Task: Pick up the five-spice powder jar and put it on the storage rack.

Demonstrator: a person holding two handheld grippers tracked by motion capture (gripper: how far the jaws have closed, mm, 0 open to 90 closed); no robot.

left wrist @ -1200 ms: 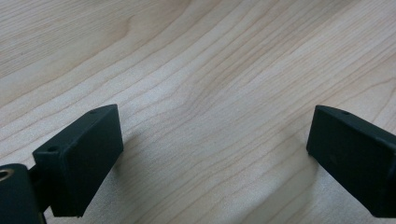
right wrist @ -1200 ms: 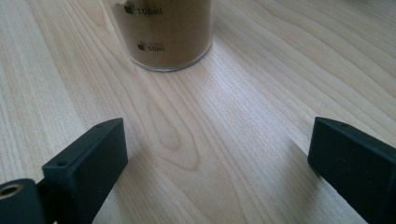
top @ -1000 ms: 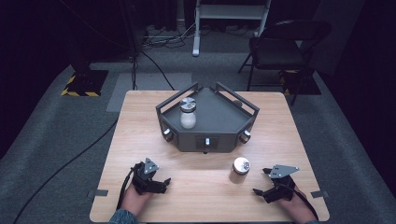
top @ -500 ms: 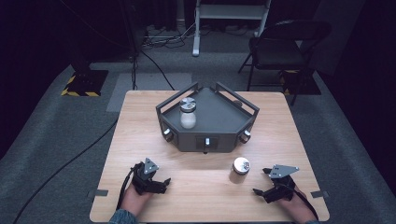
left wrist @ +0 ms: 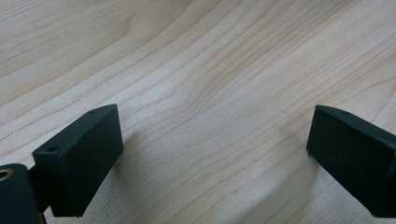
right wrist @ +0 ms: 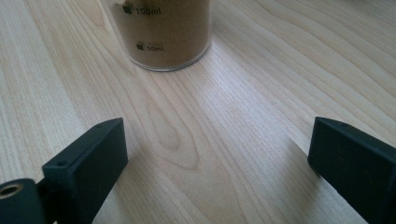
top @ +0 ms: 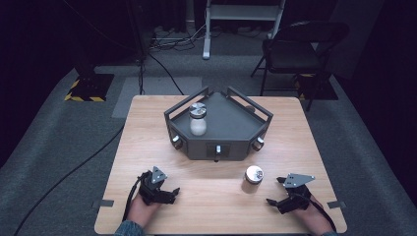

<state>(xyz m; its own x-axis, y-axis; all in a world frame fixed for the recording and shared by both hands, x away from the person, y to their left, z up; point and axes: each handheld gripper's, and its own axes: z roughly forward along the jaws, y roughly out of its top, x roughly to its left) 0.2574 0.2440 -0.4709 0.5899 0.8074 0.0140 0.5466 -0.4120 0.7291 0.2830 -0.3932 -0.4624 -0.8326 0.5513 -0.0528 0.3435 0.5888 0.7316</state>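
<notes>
A jar of brown powder (top: pixel 253 178) with a metal lid stands on the wooden table (top: pixel 147 128) near its front right; in the right gripper view the brown jar (right wrist: pixel 161 32) is just ahead of my jaws. My right gripper (top: pixel 276 192) rests on the table to the jar's right, open and empty. My left gripper (top: pixel 172 193) rests at the front left, also open, with bare wood between its jaws. A second jar with white contents (top: pixel 197 119) stands in the dark grey tray (top: pixel 231 125) at the table's middle back.
The tray has raised rails and knobs on its front walls. A folding chair (top: pixel 295 54) and a metal stand (top: pixel 243 14) are on the floor beyond the table. Cables run across the carpet at left.
</notes>
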